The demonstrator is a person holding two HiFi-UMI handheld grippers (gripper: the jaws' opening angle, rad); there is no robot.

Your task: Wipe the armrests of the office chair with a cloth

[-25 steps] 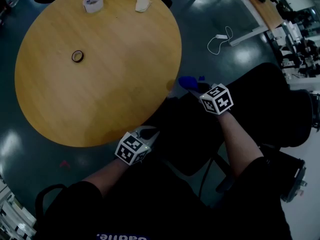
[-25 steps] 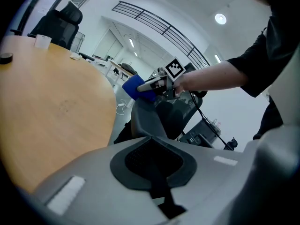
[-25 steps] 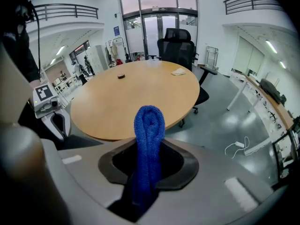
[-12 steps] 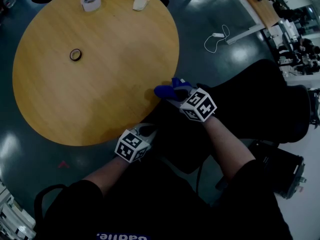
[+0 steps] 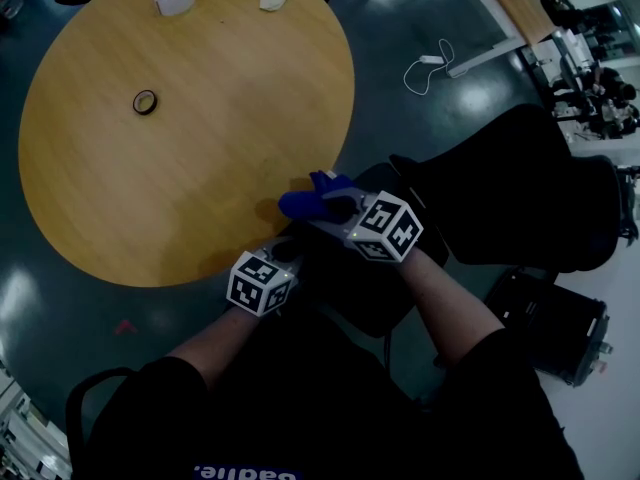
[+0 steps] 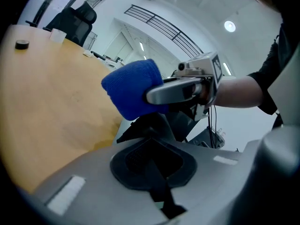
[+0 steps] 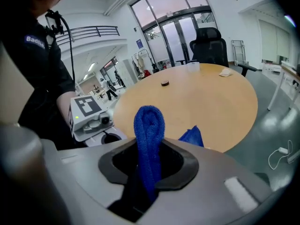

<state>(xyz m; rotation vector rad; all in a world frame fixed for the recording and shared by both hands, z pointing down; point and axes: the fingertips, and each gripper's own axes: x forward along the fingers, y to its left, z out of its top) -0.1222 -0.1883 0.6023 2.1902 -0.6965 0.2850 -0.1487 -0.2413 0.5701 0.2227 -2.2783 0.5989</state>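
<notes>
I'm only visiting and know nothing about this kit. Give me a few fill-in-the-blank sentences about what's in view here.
1. The right gripper is shut on a ___ cloth.
2. The top of the wooden table is ___ in shape.
3. The office chair beside the table is ___ in colour.

Missing words: blue; round; black.

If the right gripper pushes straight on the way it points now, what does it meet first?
Probably the near edge of the round table, cloth first; the right gripper's height against it is unclear.
</notes>
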